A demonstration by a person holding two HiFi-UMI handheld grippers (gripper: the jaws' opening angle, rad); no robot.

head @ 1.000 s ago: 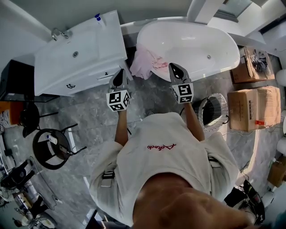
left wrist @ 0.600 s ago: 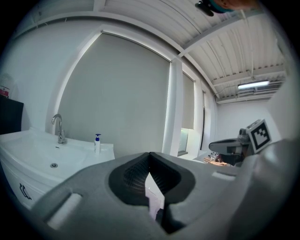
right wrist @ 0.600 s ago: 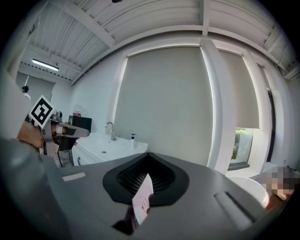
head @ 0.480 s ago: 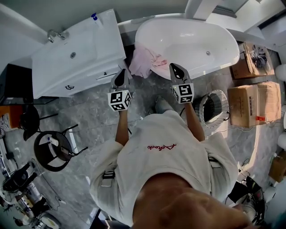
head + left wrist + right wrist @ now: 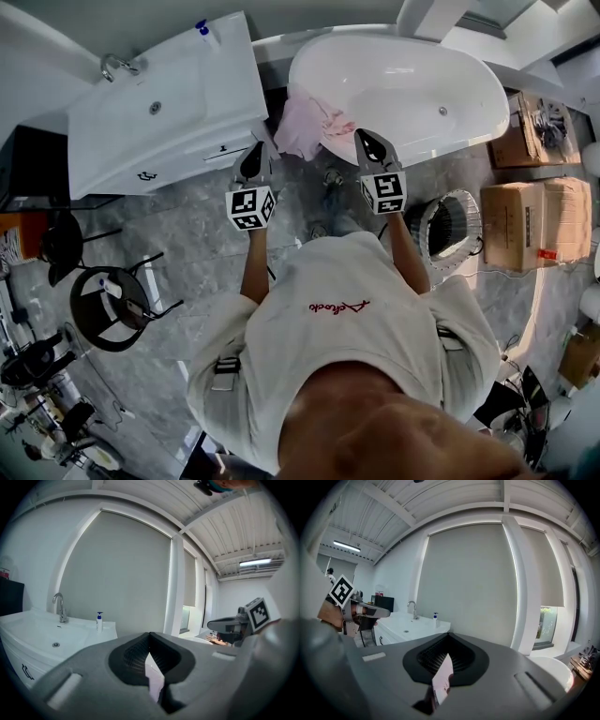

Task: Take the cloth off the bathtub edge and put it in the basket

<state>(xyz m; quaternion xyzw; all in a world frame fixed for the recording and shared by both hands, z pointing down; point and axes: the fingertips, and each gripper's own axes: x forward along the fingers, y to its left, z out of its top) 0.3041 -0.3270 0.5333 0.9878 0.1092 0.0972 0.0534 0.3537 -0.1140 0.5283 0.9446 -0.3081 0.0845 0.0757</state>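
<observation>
A pink cloth (image 5: 305, 127) hangs over the near left rim of the white bathtub (image 5: 412, 145). My left gripper (image 5: 255, 150) is shut and empty, just left of and below the cloth, apart from it. On the cloth's right side, over the tub's front rim, my right gripper (image 5: 364, 139) is likewise shut with nothing in it. The wire basket (image 5: 448, 227) stands on the floor at the right, beside my right arm. In the left gripper view the jaws (image 5: 150, 634) meet; the same holds in the right gripper view (image 5: 449, 634), where a pale pink sliver shows through the gap.
A white sink cabinet (image 5: 159, 103) with tap and soap bottle stands left of the tub. Cardboard boxes (image 5: 534, 220) sit right of the basket. A black round stool (image 5: 108, 309) is at the lower left. Grey stone floor lies in between.
The head view shifted a little and a foot has stepped forward between the grippers. Both grippers stay shut and hold their places near the cloth.
</observation>
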